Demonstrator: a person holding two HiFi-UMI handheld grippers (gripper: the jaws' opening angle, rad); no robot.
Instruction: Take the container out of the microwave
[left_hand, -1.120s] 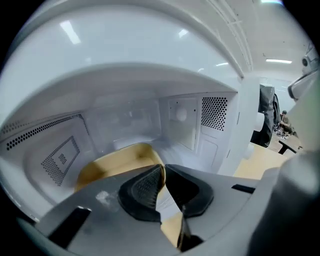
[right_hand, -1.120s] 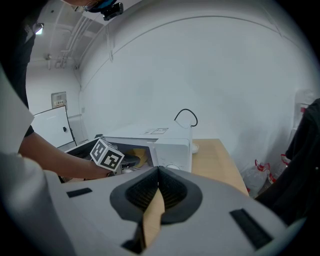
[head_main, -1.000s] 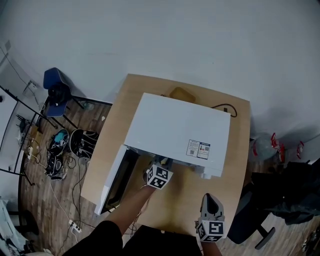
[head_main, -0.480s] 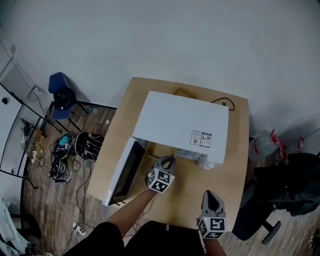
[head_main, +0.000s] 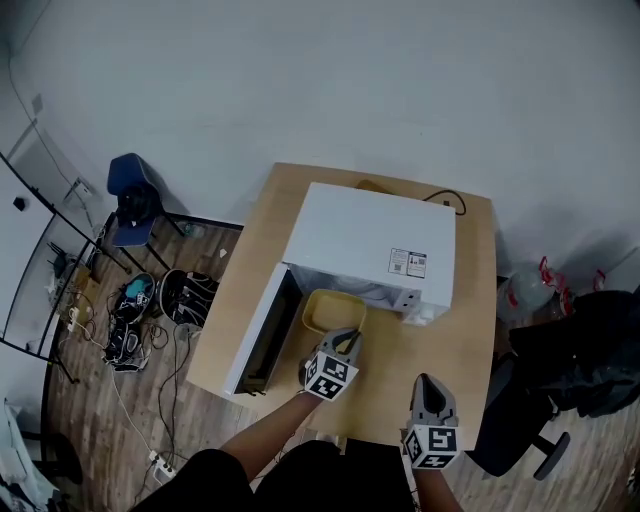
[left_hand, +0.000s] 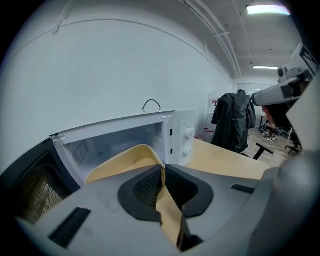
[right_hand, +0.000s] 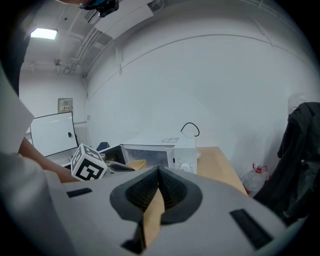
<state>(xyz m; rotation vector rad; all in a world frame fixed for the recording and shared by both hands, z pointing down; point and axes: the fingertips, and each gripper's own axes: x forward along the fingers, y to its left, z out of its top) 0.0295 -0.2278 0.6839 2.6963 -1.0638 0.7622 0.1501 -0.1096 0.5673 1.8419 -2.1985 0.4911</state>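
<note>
A white microwave (head_main: 372, 248) stands on a wooden table (head_main: 470, 320), its door (head_main: 262, 330) swung open to the left. A shallow yellow container (head_main: 332, 309) hangs just outside the cavity, above the table in front of the opening. My left gripper (head_main: 348, 341) is shut on its near rim; in the left gripper view the yellow container's wall (left_hand: 125, 161) runs between the pads of that left gripper (left_hand: 163, 168). My right gripper (head_main: 427, 392) hovers at the table's front right, shut with nothing in it. In the right gripper view this right gripper (right_hand: 159, 171) faces the microwave (right_hand: 167, 148).
A blue chair (head_main: 131, 195) and a tangle of cables and bags (head_main: 150, 310) sit on the floor at the left. A dark jacket on an office chair (head_main: 580, 360) and a water bottle (head_main: 525, 290) stand right of the table. A black power cord (head_main: 446, 199) lies behind the microwave.
My left gripper has drawn back from the microwave's opening, and the yellow container has come out of the cavity with it. The right gripper has shifted back a little.
</note>
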